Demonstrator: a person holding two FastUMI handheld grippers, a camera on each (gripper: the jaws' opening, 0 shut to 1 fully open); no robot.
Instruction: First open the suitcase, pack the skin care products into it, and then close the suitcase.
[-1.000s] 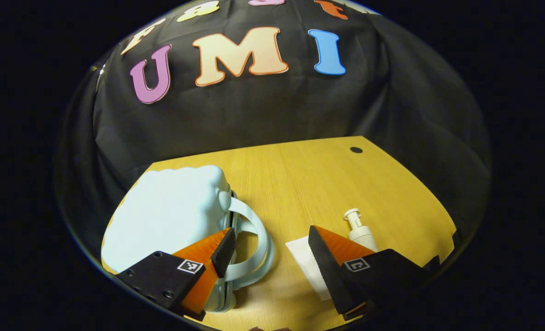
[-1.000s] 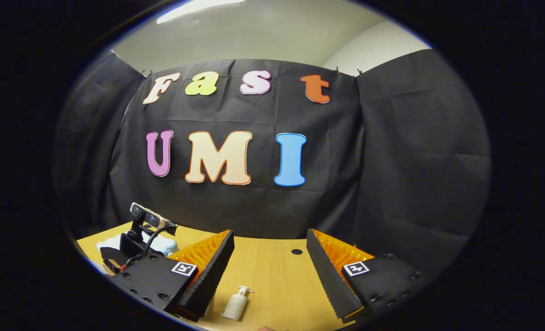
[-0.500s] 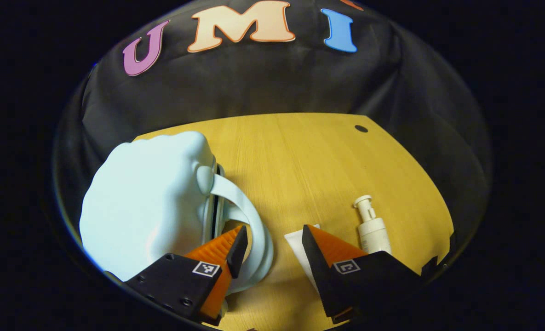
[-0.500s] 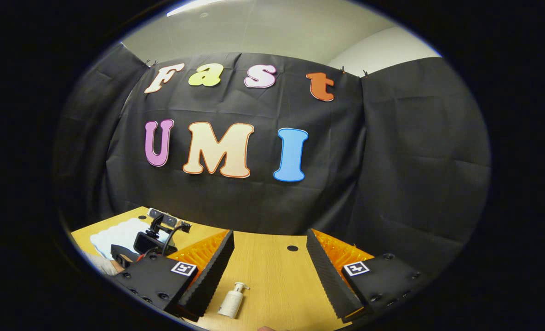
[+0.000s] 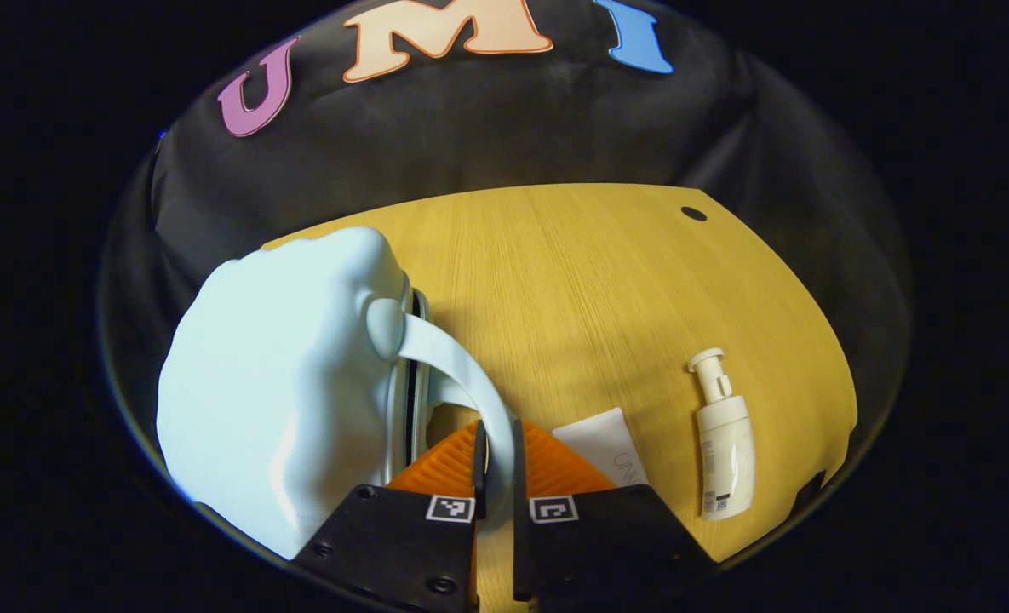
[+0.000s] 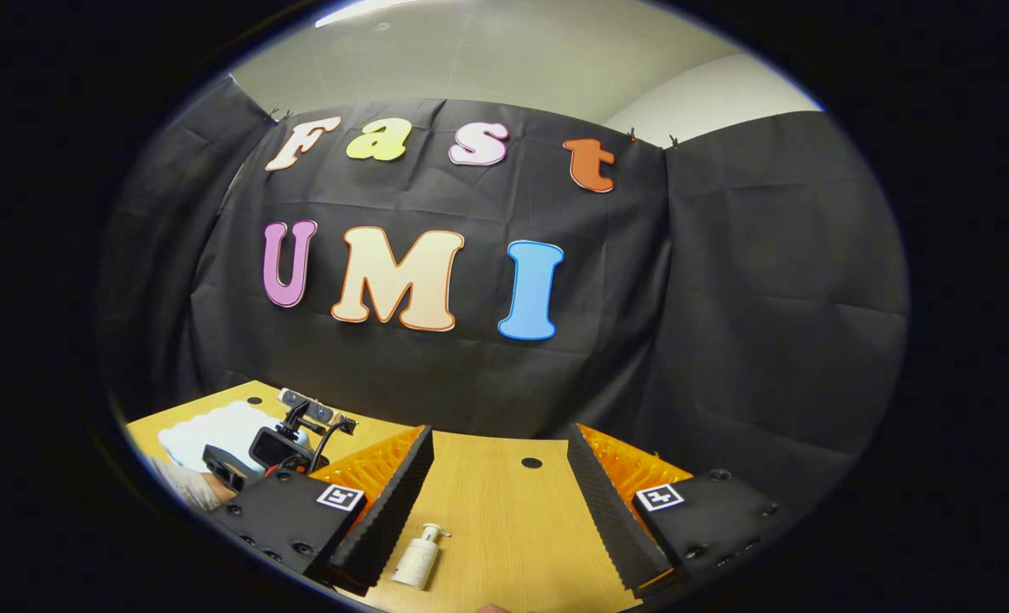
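squarely between the left gripper (image 5: 494,451) fingers, the suitcase (image 5: 283,383) handle (image 5: 461,383)

A: Setting? Looks like a staged recording booth inside an office-type room.

B: Agreed. Black cloth (image 6: 725,281) hangs as backdrop on clips; plain pale wall (image 6: 708,94) and ceiling light (image 6: 359,10) show above it.

A: Furniture?

B: One wood-grain desk (image 5: 589,281) with a cable hole (image 5: 693,214).
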